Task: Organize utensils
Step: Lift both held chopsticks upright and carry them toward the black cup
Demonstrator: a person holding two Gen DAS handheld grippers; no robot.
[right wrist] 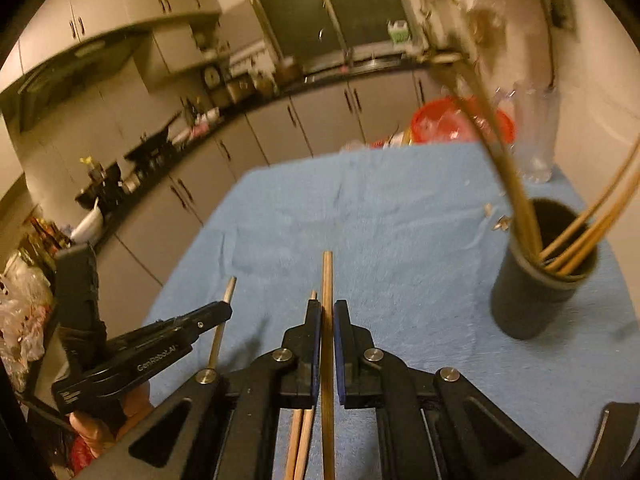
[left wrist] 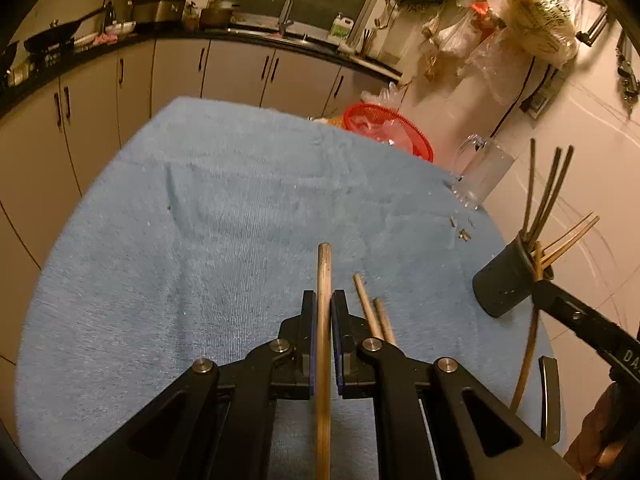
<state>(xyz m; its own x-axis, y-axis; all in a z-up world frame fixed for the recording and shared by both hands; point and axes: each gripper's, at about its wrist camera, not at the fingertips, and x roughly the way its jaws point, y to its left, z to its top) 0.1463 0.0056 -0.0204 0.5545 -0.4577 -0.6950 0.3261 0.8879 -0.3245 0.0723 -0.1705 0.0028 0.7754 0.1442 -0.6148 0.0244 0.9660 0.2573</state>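
Observation:
My left gripper [left wrist: 323, 304] is shut on a wooden chopstick [left wrist: 324, 268] that runs forward between its fingers, above the blue towel [left wrist: 224, 208]. Two more chopsticks [left wrist: 374, 312] lie on the towel just right of it. My right gripper [right wrist: 328, 312] is shut on another chopstick [right wrist: 327, 280]; in the left wrist view it [left wrist: 538, 280] sits beside the dark holder cup [left wrist: 506, 280]. The cup [right wrist: 540, 280] holds several chopsticks [right wrist: 580, 236] and stands to the right, ahead of my right gripper. My left gripper [right wrist: 224, 310] shows at lower left with its stick [right wrist: 224, 304].
A clear glass mug [left wrist: 480, 172] stands at the towel's far right edge, with a red basket [left wrist: 384, 128] beyond it. Small metal bits [left wrist: 464, 232] lie on the towel near the cup. Kitchen cabinets [left wrist: 168, 76] and a counter with a sink run behind. Plastic bags [left wrist: 520, 20] hang on the right wall.

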